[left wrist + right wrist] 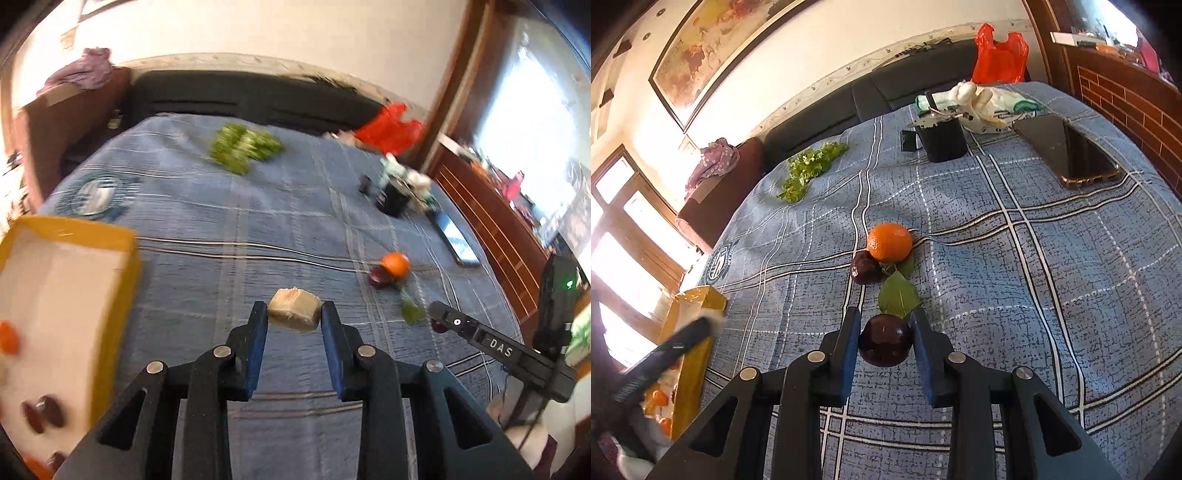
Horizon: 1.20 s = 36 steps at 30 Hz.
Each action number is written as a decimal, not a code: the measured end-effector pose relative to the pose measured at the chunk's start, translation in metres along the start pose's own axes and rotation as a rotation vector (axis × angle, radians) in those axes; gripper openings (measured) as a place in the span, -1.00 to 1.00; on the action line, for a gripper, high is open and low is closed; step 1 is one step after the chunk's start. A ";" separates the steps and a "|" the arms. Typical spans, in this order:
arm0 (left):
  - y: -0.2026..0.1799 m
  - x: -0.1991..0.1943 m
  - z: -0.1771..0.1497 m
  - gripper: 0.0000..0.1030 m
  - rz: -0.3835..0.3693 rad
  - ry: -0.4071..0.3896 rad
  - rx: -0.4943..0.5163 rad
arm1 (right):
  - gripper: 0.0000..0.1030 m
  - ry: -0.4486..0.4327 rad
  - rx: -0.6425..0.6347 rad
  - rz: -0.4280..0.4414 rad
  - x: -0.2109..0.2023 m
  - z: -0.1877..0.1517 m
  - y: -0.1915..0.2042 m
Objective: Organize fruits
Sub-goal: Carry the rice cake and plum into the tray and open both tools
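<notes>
My left gripper is shut on a pale tan, fibrous chunk of fruit, held over the blue checked sheet just right of the yellow box. The box holds oranges and dark plums. My right gripper is shut on a dark plum that rests low on the sheet. Ahead of it lie green leaves, a second dark plum and an orange. The right gripper also shows at the right of the left wrist view.
A phone, a black cup, a white cloth bundle and a red plastic bag sit at the far right. Leafy greens lie at the far left of the sheet. A dark sofa back runs behind.
</notes>
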<state>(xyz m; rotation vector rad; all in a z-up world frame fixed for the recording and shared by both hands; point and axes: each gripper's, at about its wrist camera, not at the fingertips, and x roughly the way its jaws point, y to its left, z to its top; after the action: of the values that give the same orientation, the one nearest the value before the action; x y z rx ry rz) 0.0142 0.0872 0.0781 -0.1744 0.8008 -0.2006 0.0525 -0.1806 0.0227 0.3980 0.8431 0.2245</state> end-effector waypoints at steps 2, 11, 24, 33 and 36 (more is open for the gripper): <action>0.019 -0.021 -0.002 -0.44 0.030 -0.024 -0.023 | -0.41 -0.019 -0.011 -0.021 -0.002 0.000 0.002; 0.102 -0.133 -0.025 -0.44 0.135 -0.166 -0.095 | -0.41 -0.083 -0.040 -0.064 -0.014 -0.002 0.015; 0.192 -0.148 -0.068 -0.44 0.334 -0.127 -0.196 | -0.38 0.192 -0.202 0.445 -0.008 -0.047 0.198; 0.247 -0.119 -0.076 -0.42 0.319 -0.053 -0.314 | -0.38 0.329 -0.387 0.428 0.037 -0.098 0.296; 0.249 -0.114 -0.074 -0.42 0.302 -0.056 -0.300 | -0.38 0.346 -0.486 0.383 0.047 -0.122 0.316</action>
<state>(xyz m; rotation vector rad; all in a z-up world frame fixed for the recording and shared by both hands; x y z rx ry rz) -0.0891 0.3495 0.0500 -0.3371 0.7882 0.2104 -0.0213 0.1519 0.0534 0.0562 1.0100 0.8544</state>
